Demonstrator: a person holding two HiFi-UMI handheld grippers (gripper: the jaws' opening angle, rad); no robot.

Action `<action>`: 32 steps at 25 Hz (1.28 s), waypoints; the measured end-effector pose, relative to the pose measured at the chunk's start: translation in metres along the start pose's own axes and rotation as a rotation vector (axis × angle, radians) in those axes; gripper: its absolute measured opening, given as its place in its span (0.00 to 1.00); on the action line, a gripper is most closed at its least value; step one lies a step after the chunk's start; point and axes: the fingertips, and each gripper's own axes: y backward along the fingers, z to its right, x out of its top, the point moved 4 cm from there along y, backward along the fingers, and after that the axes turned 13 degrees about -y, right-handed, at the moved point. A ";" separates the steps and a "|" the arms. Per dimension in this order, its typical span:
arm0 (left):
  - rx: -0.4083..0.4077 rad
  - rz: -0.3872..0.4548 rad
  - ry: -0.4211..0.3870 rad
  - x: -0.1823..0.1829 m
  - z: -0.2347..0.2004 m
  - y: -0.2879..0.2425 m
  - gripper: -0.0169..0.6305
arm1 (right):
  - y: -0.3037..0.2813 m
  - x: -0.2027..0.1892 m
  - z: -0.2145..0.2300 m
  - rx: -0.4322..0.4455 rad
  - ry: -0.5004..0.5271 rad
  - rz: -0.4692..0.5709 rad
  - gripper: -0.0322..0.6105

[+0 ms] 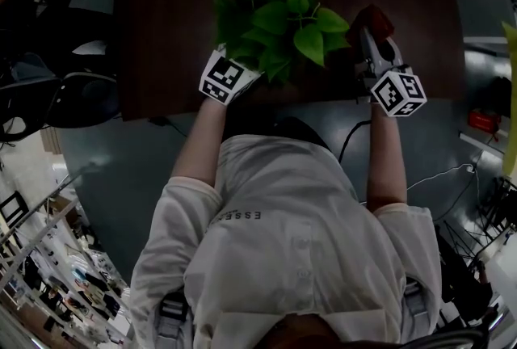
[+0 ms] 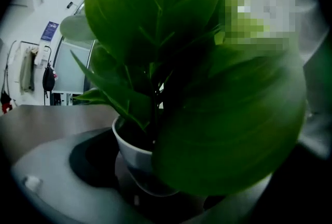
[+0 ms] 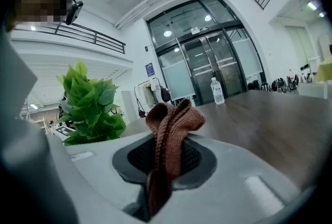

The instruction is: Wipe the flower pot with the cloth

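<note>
Flower pot (image 2: 129,148) half hidden — blurred leaf (image 2: 228,124) in front, cloth's (image 3: 168,135) lower end unseen

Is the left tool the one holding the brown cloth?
No, the brown cloth is pinched in the right tool; the left tool has only the white flower pot between its jaws.

Head view looks steeply down; low gripper views share the potted plant (image 1: 279,20), the left's closest.

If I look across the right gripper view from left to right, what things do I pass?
Green plant → brown cloth held in the jaws → water bottle far off on the table.
</note>
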 end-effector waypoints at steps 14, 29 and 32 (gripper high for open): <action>0.270 -0.079 0.120 0.012 0.001 0.101 0.79 | 0.026 -0.031 -0.045 -0.022 -0.088 -0.084 0.13; 0.589 -0.011 0.058 0.099 0.073 0.227 0.05 | 0.129 -0.060 -0.135 0.068 0.178 -0.116 0.13; 0.618 0.029 0.110 0.108 0.092 0.246 0.05 | 0.150 -0.068 -0.148 0.053 0.210 -0.098 0.13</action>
